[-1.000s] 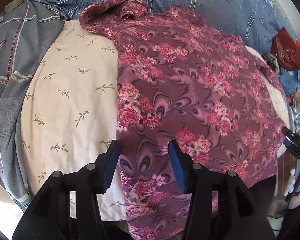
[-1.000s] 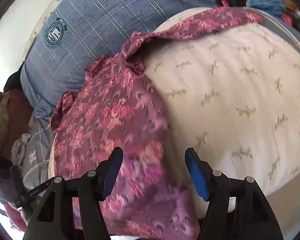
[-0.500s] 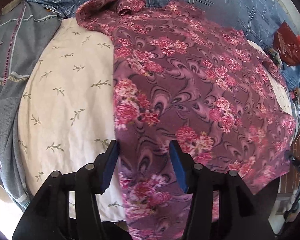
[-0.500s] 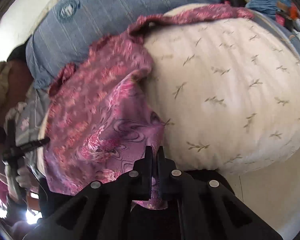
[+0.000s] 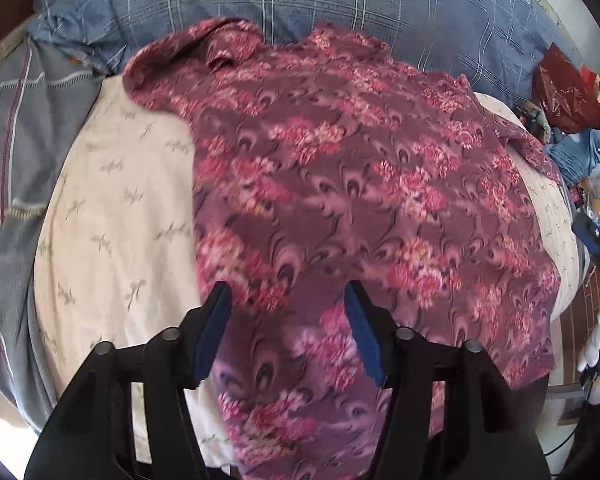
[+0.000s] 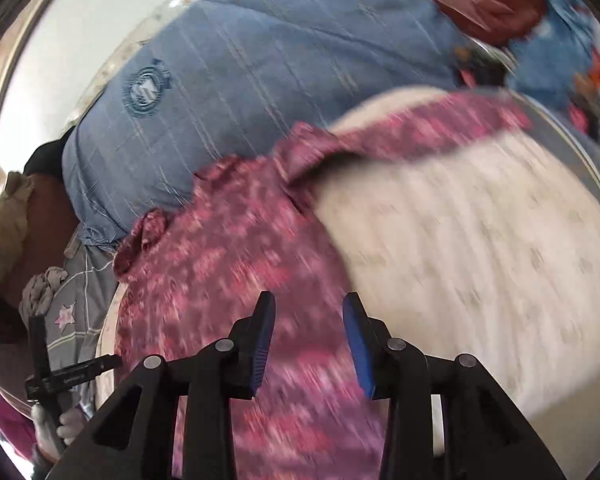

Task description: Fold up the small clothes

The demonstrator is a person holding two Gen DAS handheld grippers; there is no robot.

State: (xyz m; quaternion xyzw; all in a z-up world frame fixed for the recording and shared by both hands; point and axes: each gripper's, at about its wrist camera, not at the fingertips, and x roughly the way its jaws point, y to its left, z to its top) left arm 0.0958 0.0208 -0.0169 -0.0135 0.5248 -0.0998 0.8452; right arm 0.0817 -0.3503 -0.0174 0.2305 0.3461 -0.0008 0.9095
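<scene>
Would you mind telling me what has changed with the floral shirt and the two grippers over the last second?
The right gripper, clamped on the floral shirt's hem half a second ago, has let go and lifted away, jaws opening. The left gripper has widened slightly, gripping nothing. The shirt stays spread on the cream sheet, the blue pillow behind it.

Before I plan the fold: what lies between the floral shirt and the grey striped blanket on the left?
In the left wrist view, a bare strip of cream leaf-print sheet separates the floral shirt from the grey striped blanket.
</scene>
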